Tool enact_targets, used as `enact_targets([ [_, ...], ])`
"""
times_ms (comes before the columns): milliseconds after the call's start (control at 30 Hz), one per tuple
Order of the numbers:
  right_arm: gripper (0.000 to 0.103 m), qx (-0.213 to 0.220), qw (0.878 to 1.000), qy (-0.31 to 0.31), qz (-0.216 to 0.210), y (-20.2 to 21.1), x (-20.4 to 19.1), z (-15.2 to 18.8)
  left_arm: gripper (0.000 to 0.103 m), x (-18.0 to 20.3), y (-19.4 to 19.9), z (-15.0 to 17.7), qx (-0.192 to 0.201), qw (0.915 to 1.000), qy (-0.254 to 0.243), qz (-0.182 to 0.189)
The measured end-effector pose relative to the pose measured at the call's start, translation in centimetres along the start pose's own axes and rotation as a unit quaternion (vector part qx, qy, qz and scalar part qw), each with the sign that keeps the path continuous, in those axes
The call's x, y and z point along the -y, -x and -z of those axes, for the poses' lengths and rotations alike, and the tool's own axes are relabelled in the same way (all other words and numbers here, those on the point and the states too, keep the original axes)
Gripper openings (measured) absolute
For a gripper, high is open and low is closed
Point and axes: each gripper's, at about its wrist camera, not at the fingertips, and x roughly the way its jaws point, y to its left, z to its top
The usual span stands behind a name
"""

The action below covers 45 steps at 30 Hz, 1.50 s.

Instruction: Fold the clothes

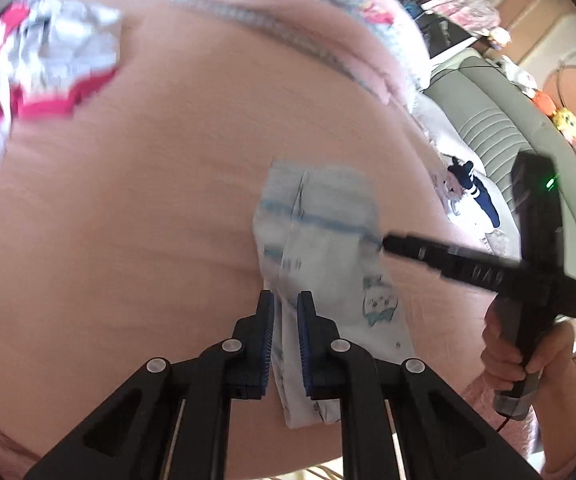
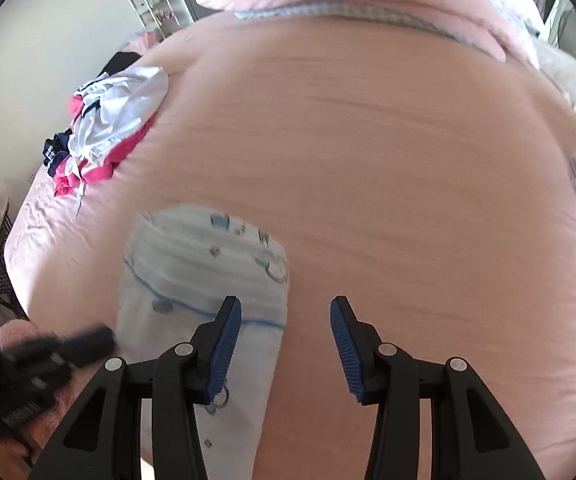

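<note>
The left gripper [image 1: 286,300] is pinching the white garment [image 1: 319,248]; the right gripper [image 2: 286,306], fingers spread, is hovering beside its edge.

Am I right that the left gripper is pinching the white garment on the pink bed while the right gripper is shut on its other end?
Not quite: the right gripper is open, holding nothing, as the right wrist view shows. The left gripper does have the white garment between its fingers on the pink bed.
</note>
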Motion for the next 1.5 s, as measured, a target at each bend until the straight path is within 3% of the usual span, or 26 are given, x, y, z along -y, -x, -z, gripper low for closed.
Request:
enact_targets([
  [67,0.046,0.009,1.000,-0.003,-0.020,0.2,-0.1,0.2,0.010,-0.2,0.0,-1.1,0.012,0.9997,-0.007,0.018],
  [133,0.046,0.010,1.000,0.005,-0.018,-0.1,-0.6,-0.2,0.010,-0.8,-1.3,-2.3,-0.005,0.9987,-0.010,0.049],
  [233,0.046,-0.002,1.000,0.008,0.002,-1.6,-1.1,-1.4,0.010,-0.9,-5.1,-3.7,-0.041,0.9984,-0.021,0.032],
  [300,0.047,-0.016,1.000,-0.017,0.014,-2.8,-0.4,-2.1,0.010,-1.5,-7.8,-4.5,-0.075,0.9971,-0.001,0.008],
  [333,0.053,-0.022,0.999,-0.042,0.013,-2.9,0.6,-2.2,0.010,-2.0,-8.0,-4.7,-0.079,0.9966,0.018,0.016],
  [400,0.053,-0.022,0.997,-0.080,0.003,-2.9,1.8,-2.5,0.010,-2.6,-8.0,-4.8,-0.086,0.9954,0.038,0.021],
  [500,0.053,-0.015,0.996,-0.087,-0.001,-2.7,2.1,-2.3,0.010,-1.5,-6.3,-4.2,-0.080,0.9967,0.012,0.006],
  [600,0.053,-0.007,0.997,-0.072,0.001,-0.9,2.0,-1.1,0.010,-0.5,-4.1,-2.6,-0.066,0.9976,-0.021,0.006],
  [733,0.054,0.006,1.000,-0.020,-0.019,1.7,0.6,2.5,0.010,0.7,-2.9,0.5,-0.085,0.9944,-0.062,-0.003],
  [867,0.054,-0.040,0.996,0.073,0.043,0.1,-1.2,7.0,0.011,3.5,-4.4,1.5,-0.107,0.9872,-0.111,-0.041],
  [933,0.054,-0.032,0.996,0.068,0.039,0.7,-1.2,7.1,0.011,3.2,-4.4,2.0,-0.111,0.9839,-0.111,-0.085],
  [967,0.054,-0.027,0.997,0.066,0.038,1.0,-1.2,7.2,0.011,2.9,-3.9,2.1,-0.102,0.9882,-0.091,-0.069],
  [1000,0.054,-0.023,0.997,0.063,0.036,1.3,-1.1,7.3,0.011,2.7,-3.2,2.1,-0.090,0.9931,-0.069,-0.029],
  [1067,0.054,-0.015,0.998,0.058,0.032,1.9,-1.1,7.4,0.012,3.2,-2.1,2.0,-0.068,0.9951,-0.052,0.048],
  [1100,0.055,-0.011,0.998,0.056,0.031,2.2,-1.1,7.5,0.012,3.7,-2.0,2.0,-0.064,0.9944,-0.065,0.054],
  [1167,0.055,-0.003,0.998,0.051,0.027,2.8,-1.0,7.7,0.013,4.7,-3.3,2.0,-0.087,0.9911,-0.097,0.026],
  [1233,0.055,-0.016,0.998,0.054,0.028,2.0,-1.0,7.6,0.013,4.5,-5.3,2.4,-0.144,0.9842,-0.101,-0.018],
  [1300,0.055,-0.039,0.997,0.055,0.047,1.1,-0.7,7.9,0.018,3.9,-4.7,2.8,-0.157,0.9833,-0.092,-0.011],
  [1367,0.055,-0.044,0.998,0.039,0.040,1.1,0.1,8.4,0.020,3.3,-4.1,3.4,-0.182,0.9791,-0.088,-0.025],
  [1500,0.055,-0.020,0.998,0.054,0.035,2.9,-0.2,8.6,0.020,2.4,-2.1,3.6,-0.161,0.9837,-0.076,-0.026],
])
